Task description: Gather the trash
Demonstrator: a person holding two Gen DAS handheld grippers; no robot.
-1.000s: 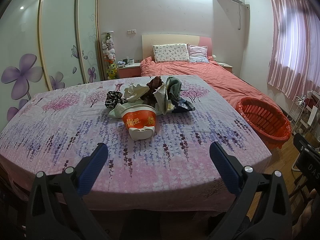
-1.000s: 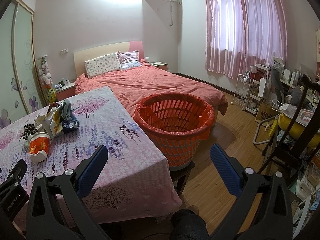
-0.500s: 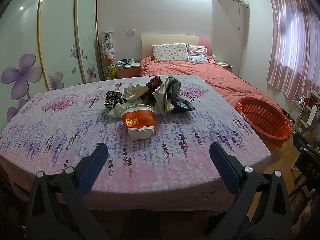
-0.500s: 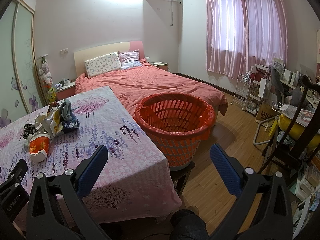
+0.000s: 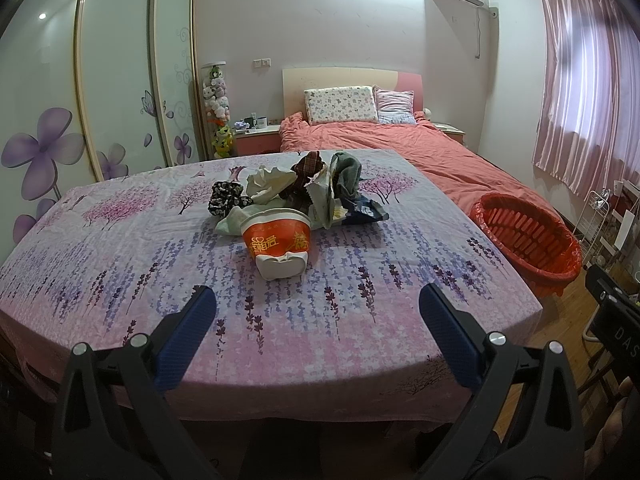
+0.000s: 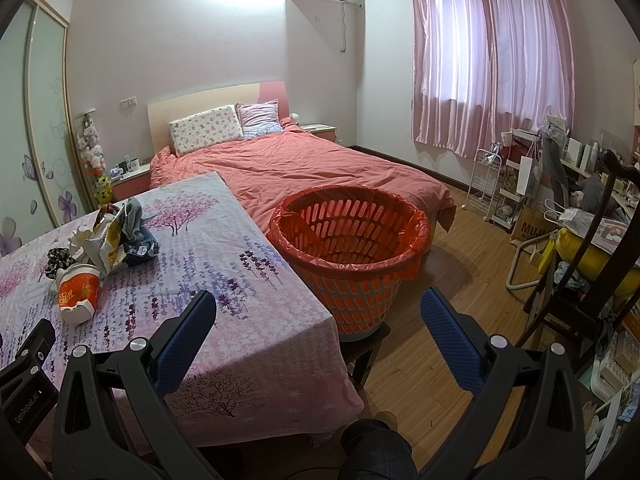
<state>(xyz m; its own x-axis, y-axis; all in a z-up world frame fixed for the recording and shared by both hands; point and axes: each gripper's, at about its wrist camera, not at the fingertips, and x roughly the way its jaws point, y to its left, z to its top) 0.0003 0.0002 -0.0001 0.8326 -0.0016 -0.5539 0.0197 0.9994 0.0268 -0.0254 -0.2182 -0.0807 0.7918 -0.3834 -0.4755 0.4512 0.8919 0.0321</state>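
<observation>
My left gripper wide, empty, aimed at tipped noodle cup fronting trash pile mid-counter. Right gripper wide, empty, facing lined red basket beside counter edge, handy for drops.

The tablecloth was matt printed cloth. The noodle cup looked like glossy paper, dented. The laundry basket was slotted orange plastic, lined with a thin shiny red bag. The floor was smooth wood; the curtains had a satin sheen.
</observation>
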